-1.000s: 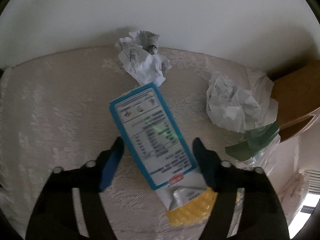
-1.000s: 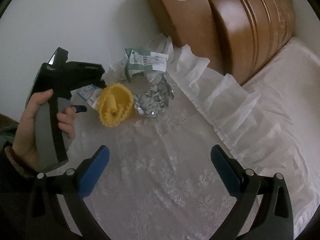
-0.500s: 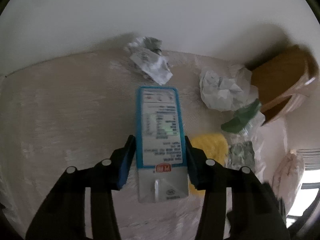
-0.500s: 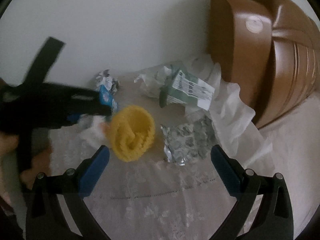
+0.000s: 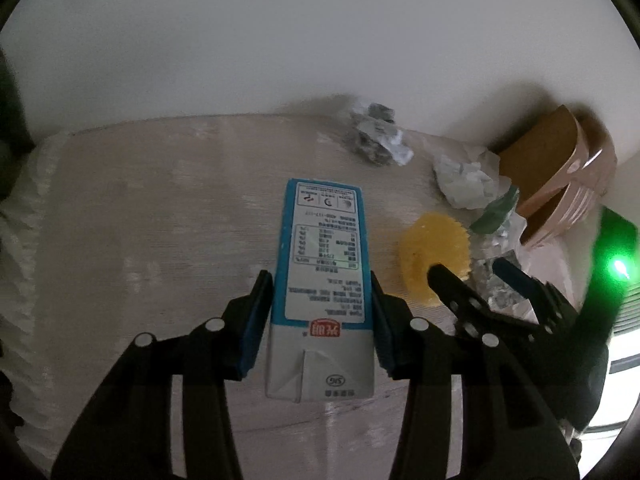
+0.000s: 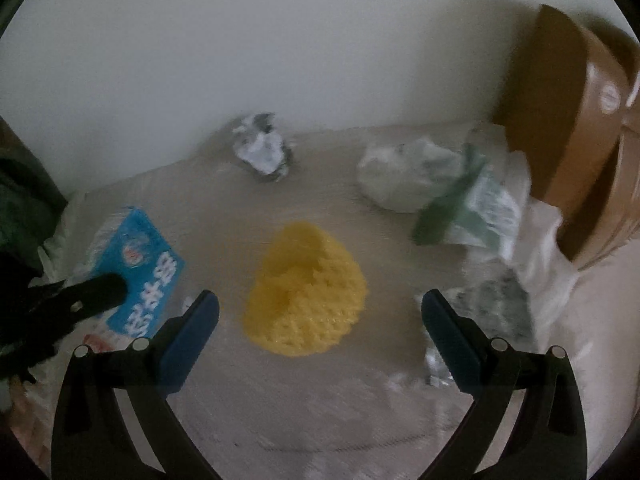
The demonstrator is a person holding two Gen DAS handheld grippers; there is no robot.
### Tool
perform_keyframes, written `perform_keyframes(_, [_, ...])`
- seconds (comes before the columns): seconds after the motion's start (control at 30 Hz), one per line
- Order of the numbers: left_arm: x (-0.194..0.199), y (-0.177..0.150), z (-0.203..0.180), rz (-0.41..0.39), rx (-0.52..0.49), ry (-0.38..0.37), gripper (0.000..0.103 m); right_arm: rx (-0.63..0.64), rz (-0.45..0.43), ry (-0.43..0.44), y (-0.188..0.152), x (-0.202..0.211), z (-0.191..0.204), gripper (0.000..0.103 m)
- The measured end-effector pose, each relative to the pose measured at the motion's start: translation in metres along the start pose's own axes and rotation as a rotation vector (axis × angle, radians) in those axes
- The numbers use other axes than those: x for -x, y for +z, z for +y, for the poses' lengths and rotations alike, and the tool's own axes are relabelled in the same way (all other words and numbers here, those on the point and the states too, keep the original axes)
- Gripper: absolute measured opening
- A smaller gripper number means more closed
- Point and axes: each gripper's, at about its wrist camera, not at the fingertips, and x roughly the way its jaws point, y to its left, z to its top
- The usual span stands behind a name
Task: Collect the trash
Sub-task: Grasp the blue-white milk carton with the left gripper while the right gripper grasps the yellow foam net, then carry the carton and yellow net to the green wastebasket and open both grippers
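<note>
My left gripper (image 5: pixel 320 292) is shut on a blue and white milk carton (image 5: pixel 324 256) and holds it above the bed. The carton also shows in the right wrist view (image 6: pixel 140 276). My right gripper (image 6: pixel 320 312) is open, its jaws either side of a yellow foam net (image 6: pixel 306 292) lying on the lace bedspread; touch cannot be told. It also shows in the left wrist view (image 5: pixel 472 276), at the net (image 5: pixel 434 248). Other trash lies beyond: a crumpled paper ball (image 6: pixel 264 150), a white wad (image 6: pixel 400 172), a green and white wrapper (image 6: pixel 468 208), crumpled foil (image 6: pixel 492 308).
A wooden headboard (image 6: pixel 568 112) stands at the right against the white wall (image 6: pixel 240 40). A white pillow frill (image 6: pixel 540 224) lies below it. The bedspread (image 5: pixel 160 220) reaches the wall at the back.
My left gripper closed on the carton and lifted it off the bed, turning it straight. My right gripper moved in towards the yellow net, which now lies between its open jaws.
</note>
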Motion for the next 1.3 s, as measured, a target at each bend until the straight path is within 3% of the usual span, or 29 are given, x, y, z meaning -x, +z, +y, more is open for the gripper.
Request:
perform_keyframes(0.13, [0.005,-0.006,0.008,-0.006,-0.019,0.014,0.045,-0.035,0.054,-0.005,0.001,-0.019,0.006,0.088])
perform_keyframes(0.2, [0.007,-0.009,0.011,-0.004,-0.023,0.014,0.045,-0.06,0.077,-0.014,0.0,-0.025,0.004,0.064])
perform_keyframes(0.3, [0.011,-0.015,0.011,-0.004,-0.043,0.013,0.045,-0.103,0.063,-0.004,-0.002,-0.018,-0.003,0.042])
perform_keyframes(0.4, [0.019,-0.024,0.005,-0.016,-0.079,0.011,0.045,-0.141,0.035,0.01,-0.007,0.001,-0.01,0.031])
perform_keyframes(0.53, [0.03,-0.04,-0.007,-0.018,-0.128,-0.009,0.045,-0.176,-0.005,0.021,-0.023,0.033,-0.017,0.029])
perform_keyframes(0.67, [0.039,-0.061,-0.022,0.005,-0.179,-0.027,0.045,-0.235,-0.044,0.023,-0.06,0.075,-0.029,0.029])
perform_keyframes(0.83, [0.055,-0.101,-0.047,0.028,-0.259,-0.065,0.045,-0.292,-0.064,0.003,-0.127,0.125,-0.051,0.029])
perform_keyframes(1.03, [0.058,-0.161,-0.081,0.109,-0.358,-0.122,0.045,-0.368,-0.044,-0.104,-0.219,0.171,-0.082,0.03])
perform_keyframes(1.3, [0.063,-0.221,-0.132,0.173,-0.52,-0.177,0.045,-0.584,-0.048,-0.166,-0.335,0.217,-0.13,0.03])
